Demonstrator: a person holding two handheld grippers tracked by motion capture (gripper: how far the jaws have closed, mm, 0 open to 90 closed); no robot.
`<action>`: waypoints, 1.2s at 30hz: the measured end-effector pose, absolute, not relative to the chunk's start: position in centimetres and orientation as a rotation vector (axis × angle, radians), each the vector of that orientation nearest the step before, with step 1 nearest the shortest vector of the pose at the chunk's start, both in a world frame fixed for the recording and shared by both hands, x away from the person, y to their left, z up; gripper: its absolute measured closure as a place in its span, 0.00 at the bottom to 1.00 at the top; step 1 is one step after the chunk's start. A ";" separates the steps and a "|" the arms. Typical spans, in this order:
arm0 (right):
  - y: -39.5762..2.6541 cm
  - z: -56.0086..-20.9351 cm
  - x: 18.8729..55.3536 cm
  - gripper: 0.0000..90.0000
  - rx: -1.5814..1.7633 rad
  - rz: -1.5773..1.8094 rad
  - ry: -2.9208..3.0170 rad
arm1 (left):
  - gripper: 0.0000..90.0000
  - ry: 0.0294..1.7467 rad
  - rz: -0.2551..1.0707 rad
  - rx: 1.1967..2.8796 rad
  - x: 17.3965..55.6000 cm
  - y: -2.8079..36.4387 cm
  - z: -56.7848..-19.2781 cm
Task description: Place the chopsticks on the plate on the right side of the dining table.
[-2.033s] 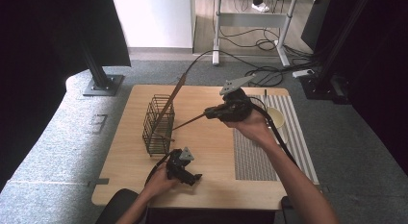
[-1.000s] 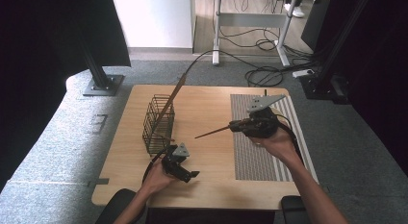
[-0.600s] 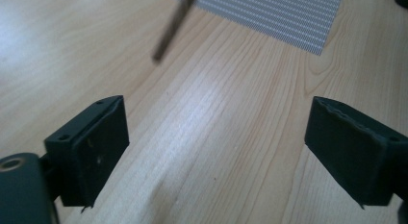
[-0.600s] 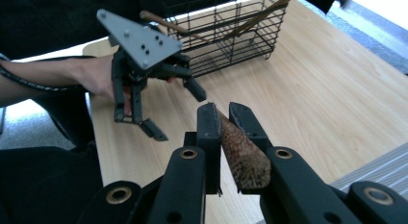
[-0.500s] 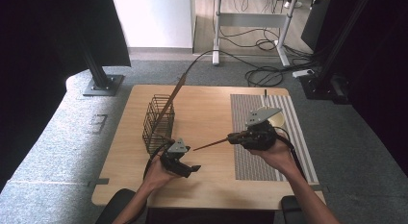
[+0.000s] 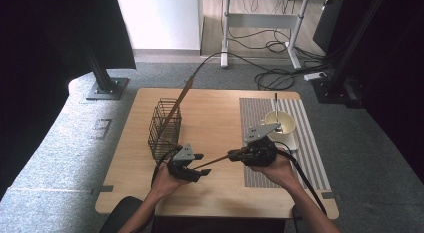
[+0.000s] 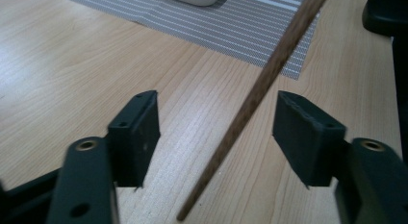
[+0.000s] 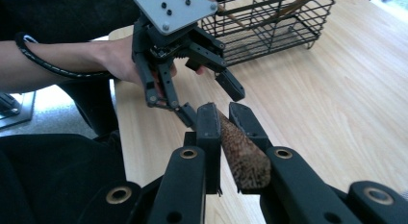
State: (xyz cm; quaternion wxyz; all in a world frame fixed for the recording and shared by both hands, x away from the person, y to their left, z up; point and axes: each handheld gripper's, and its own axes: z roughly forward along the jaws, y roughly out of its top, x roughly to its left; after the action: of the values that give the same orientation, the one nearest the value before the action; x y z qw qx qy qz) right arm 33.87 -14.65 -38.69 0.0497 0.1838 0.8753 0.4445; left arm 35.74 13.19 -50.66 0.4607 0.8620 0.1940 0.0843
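- Wooden stick [image 7: 255, 96]: upper end runs off the top edge of the left gripper view; in the right gripper view its thin end is hidden behind the pads.
- White cup [image 6: 280, 124]: contents too small to tell in the high view.
- Wire basket [image 8: 269, 22]: top cropped by the right gripper view's edge.

the left claw [image 6: 196, 164] has bare table [image 6: 215, 118] in front of it and room to move there. the wire basket [image 6: 164, 127] stands just behind it. the thin wooden stick [image 7: 250, 101] lies between its jaws, which have just been closing, touching neither. the right claw [image 6: 233, 155] grips the stick's far end.
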 end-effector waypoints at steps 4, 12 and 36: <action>-14.3 -39.1 33.8 0.92 0.556 1.354 2.677 | 0.52 0.477 0.204 2.106 35.7 13.4 -50.6; -14.2 -39.7 34.1 0.92 0.573 1.354 2.679 | 0.74 0.442 0.193 2.098 35.5 13.6 -50.6; -15.7 -39.8 36.6 0.48 0.741 1.262 2.584 | 0.95 0.284 0.139 2.192 35.2 13.1 -50.9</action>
State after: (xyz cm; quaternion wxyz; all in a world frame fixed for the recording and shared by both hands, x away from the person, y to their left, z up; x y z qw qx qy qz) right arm 36.58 -15.72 -39.78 0.0858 0.2484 0.8670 0.4234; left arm 35.16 13.12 -50.85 0.4470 0.8854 0.1147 0.0561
